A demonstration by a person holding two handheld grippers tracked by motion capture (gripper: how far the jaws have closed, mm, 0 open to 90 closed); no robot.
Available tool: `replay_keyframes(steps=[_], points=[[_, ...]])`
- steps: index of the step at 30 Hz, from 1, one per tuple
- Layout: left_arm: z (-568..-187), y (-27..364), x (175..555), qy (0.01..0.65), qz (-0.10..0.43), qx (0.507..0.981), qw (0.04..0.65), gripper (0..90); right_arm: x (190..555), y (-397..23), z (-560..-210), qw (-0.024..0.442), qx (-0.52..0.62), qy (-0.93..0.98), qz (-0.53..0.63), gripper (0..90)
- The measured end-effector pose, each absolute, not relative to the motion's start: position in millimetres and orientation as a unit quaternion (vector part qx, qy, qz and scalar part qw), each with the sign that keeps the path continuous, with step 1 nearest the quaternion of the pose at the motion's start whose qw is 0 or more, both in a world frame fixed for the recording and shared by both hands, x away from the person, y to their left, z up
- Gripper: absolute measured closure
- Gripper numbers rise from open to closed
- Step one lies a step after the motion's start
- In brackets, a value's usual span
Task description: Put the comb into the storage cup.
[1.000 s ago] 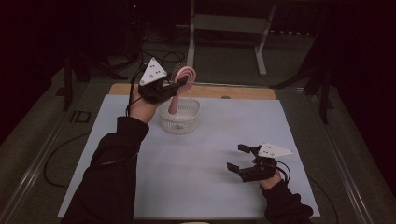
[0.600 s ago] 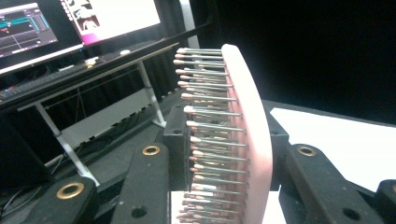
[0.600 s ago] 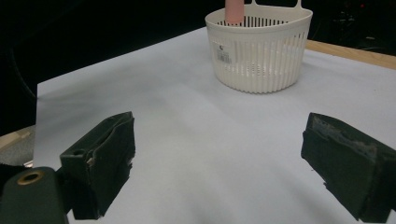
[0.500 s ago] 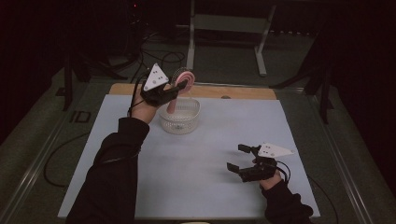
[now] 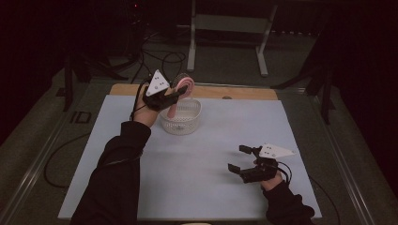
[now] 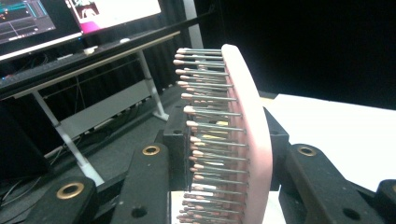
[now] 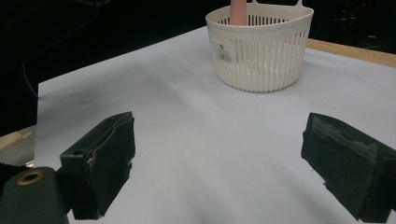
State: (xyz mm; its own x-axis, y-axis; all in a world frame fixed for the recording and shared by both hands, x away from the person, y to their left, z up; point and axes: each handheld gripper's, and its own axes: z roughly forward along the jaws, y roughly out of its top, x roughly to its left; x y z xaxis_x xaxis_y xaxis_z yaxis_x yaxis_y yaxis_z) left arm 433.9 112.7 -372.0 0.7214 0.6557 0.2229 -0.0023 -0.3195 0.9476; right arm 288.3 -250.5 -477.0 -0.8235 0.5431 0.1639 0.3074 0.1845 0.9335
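In the high view we see the left gripper (image 5: 174,95) raised in the upper left-centre of the frame, above the white basket (image 5: 184,123), its grey three-cornered plate tipped up toward the camera. The left forearm runs up from the bottom edge in a long dark sleeve (image 5: 115,178), the wrist bent so that the tool points to the right, over the basket's rim. Its jaws are clamped on a pink hairbrush (image 5: 182,86), whose head stands above the gripper while the handle slants down into the basket. At the lower right of that frame the right gripper (image 5: 238,159) sits low over the pale table cover (image 5: 211,187), pointing left, the hand behind it and only a short piece of sleeve showing at the bottom edge; its jaws stand wide apart with nothing between them. In the left gripper view we look along the brush's head (image 6: 243,140), which fills the middle of the frame edge-on, rows of metal bristles pointing left, the black jaws pressing it from both sides at the bottom. In the right gripper view the two padded jaws rise at the lower left and lower right corners, far apart, and the basket (image 7: 261,51) stands at the top centre, well apart from them, with the pink handle (image 7: 238,11) rising out of it.
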Motion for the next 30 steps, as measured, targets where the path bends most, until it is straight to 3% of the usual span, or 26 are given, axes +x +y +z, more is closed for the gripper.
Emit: replay_keyframes(steps=[30], points=[[-410,94,434,0.176,0.324,0.788,0.493,66.0,289,-252,-478,0.100,0.282,0.762,0.574,9.6]])
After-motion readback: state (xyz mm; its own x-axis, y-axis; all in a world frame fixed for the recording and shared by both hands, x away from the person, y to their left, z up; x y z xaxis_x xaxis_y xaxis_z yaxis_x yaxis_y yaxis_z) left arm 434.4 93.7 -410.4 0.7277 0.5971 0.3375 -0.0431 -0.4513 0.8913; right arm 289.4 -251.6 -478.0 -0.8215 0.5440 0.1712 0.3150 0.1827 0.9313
